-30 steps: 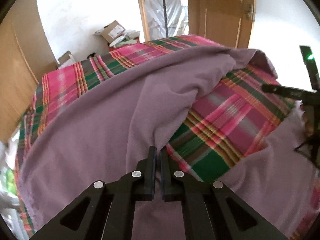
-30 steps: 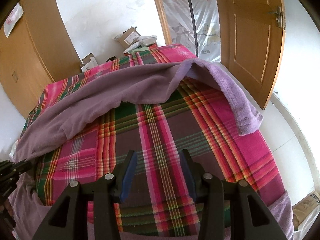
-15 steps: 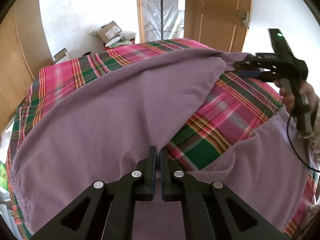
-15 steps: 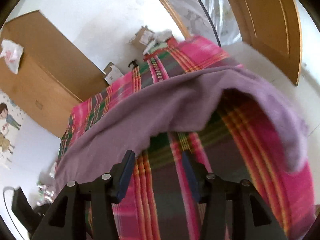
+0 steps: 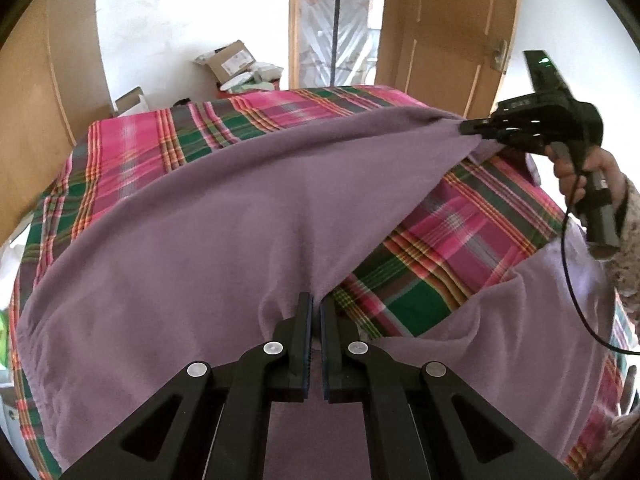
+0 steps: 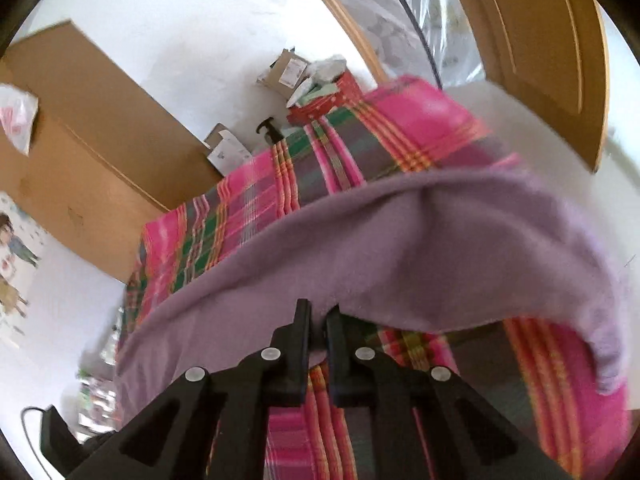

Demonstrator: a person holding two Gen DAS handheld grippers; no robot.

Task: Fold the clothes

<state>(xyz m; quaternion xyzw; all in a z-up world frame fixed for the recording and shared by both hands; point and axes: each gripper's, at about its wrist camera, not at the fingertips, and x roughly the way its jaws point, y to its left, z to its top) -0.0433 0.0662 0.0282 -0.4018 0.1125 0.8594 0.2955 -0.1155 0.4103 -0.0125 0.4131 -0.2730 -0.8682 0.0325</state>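
Here, a purple fleece cloth is lifted above a bed with a pink-and-green plaid cover. The left gripper has its jaws closed on a near fold; the right gripper pinches the far edge. The thin pinch at either edge could slip, likely dropping the cloth into a crooked, bunched fold.

Purple cloths: one, pinched ahead of my tools
My grippers: two, left, right
Plaid beds: one, beneath
Doors: one, beyond
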